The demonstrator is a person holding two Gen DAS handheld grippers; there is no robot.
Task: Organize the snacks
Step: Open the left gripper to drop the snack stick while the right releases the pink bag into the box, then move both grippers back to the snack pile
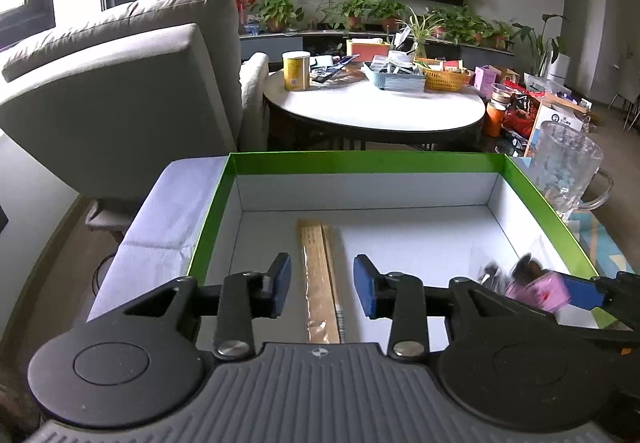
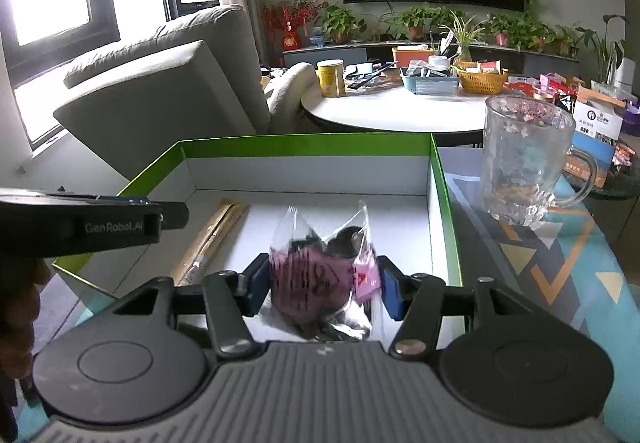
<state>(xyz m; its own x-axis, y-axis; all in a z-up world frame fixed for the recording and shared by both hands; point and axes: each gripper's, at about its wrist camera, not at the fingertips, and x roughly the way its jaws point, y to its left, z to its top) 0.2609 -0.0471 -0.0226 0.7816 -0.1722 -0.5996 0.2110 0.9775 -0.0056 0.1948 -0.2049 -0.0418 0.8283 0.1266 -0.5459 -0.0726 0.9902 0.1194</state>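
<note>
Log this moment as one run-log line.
left gripper: open above long packet | right gripper: shut on snack bag | green box: holds packet

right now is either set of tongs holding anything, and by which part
The right tongs grip a clear snack bag across its bunched pink-printed middle, over the green-rimmed box. The left tongs are open and empty above a long tan packet.
</note>
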